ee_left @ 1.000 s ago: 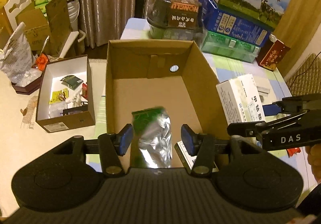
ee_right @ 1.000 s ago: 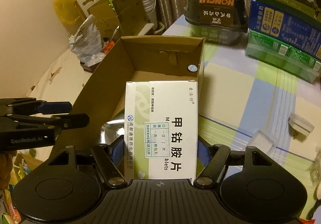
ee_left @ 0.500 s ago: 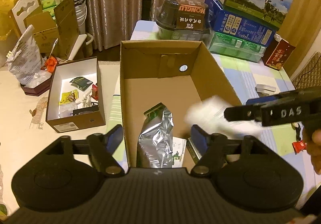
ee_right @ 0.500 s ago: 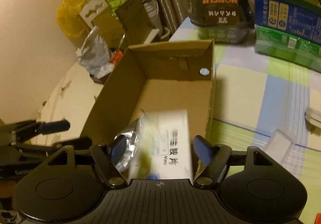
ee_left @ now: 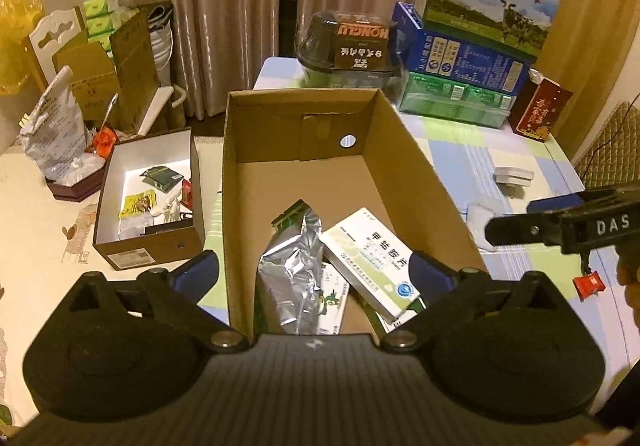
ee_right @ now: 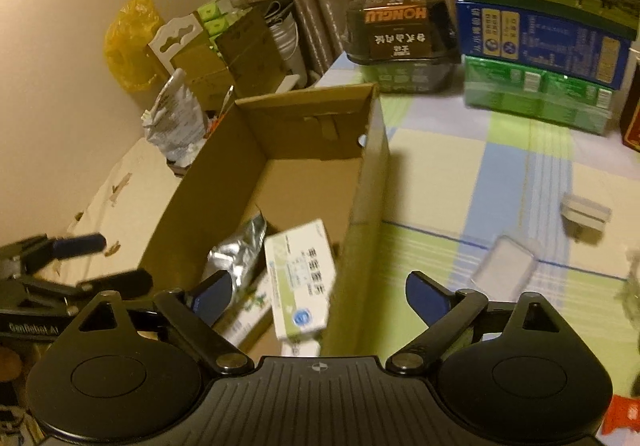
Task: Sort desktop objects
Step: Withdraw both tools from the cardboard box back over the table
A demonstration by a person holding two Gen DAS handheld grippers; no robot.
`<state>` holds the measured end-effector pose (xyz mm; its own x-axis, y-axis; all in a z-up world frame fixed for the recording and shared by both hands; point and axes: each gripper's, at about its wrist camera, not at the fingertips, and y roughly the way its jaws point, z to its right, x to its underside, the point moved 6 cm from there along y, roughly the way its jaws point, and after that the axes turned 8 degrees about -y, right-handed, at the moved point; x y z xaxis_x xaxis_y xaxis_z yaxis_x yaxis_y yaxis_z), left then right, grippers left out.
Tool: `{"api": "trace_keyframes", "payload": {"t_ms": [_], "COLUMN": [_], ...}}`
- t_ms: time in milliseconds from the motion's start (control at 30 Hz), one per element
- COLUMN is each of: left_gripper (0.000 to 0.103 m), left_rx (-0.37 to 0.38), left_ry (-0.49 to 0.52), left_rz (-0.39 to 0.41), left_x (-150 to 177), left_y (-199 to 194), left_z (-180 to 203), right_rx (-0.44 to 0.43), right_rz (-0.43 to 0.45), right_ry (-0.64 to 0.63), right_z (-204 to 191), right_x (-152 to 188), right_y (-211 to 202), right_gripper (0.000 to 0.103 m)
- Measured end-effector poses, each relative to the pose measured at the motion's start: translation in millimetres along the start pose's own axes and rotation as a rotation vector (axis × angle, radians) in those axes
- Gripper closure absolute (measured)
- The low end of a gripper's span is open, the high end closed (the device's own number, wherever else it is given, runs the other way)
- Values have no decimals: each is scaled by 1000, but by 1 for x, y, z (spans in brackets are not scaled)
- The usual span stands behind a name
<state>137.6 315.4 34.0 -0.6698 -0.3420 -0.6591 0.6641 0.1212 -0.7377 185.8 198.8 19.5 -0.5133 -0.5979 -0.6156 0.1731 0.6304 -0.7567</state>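
Observation:
A tall open cardboard box (ee_left: 404, 150) (ee_right: 368, 182) stands on the checked tablecloth. Inside its near end lie a silver foil pouch (ee_left: 292, 270) (ee_right: 236, 250) and a white-and-green medicine box (ee_left: 368, 258) (ee_right: 300, 278), resting tilted on other flat packs. My left gripper (ee_left: 314, 274) hovers open over the near end of the cardboard box, holding nothing. My right gripper (ee_right: 318, 294) is open and empty above the box's right wall; in the left wrist view it shows at the right (ee_left: 560, 222).
On the cloth right of the box lie a clear plastic case (ee_right: 504, 262), a white plug adapter (ee_right: 584, 214) and a small red item (ee_left: 588, 284). Stacked milk cartons (ee_left: 468, 58) and a dark food tub (ee_left: 352, 46) stand behind. A smaller open box (ee_left: 148, 186) sits left.
My right gripper opened and let go of the medicine box, which dropped into the cardboard box beside the pouch. The left gripper pulled back and spread wider, leaving the pouch inside.

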Motion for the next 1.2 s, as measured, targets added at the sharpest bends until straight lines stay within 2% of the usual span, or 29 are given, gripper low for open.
{"api": "trace_keyframes", "payload": {"t_ms": [300, 633, 867, 1200], "left_gripper": [1, 1, 1, 1], "left_rx": [-11, 31, 85, 172], "left_ry": [49, 84, 130, 177], "left_rz": [54, 91, 75, 28], "left_x": [23, 37, 53, 77], "left_y": [-25, -49, -54, -36], "left_z": [31, 75, 120, 184], "right_rx": [42, 100, 191, 355], "right_rz": [-2, 53, 95, 156], "right_ry": [-47, 32, 141, 233], "right_z": [8, 41, 82, 126], "right_x": [42, 90, 145, 216], "right_y": [-41, -93, -131, -189], "right_gripper": [3, 2, 2, 2]}}
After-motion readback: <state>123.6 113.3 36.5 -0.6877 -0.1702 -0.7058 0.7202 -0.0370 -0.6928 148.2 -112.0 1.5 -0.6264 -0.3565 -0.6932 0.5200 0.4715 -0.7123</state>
